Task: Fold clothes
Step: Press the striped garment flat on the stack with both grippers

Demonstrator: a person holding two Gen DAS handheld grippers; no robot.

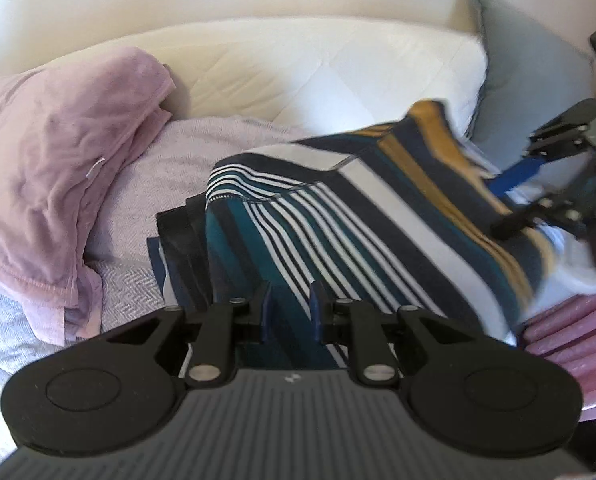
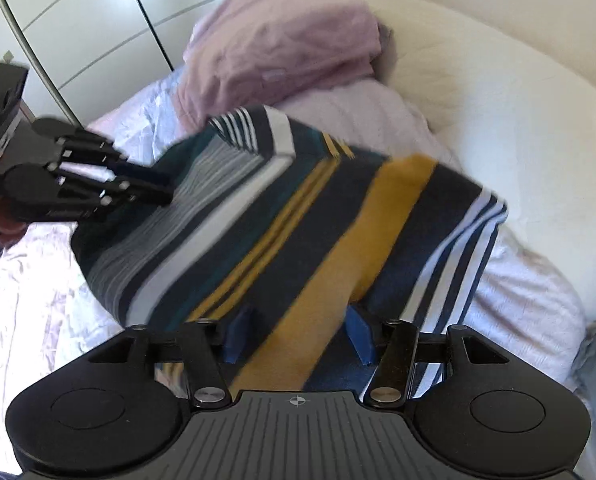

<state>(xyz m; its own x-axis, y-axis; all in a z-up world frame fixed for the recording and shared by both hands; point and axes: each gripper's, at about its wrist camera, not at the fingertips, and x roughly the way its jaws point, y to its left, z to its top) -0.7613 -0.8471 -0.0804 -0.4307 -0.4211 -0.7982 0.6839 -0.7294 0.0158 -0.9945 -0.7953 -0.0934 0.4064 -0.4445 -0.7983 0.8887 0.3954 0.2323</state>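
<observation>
The striped garment stretches lengthwise between the left gripper and right gripper, each pinching an end. Bare lilac bedspread lies left; pink bedding crowds far.

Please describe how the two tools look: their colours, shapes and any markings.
Both are alike. The left tool and the right tool have a grey ribbed body, black linkage bars with silver screws, two round black discs at the sides, and blue fingers. A small crosshair mark sits on the right body. No cables show.
</observation>
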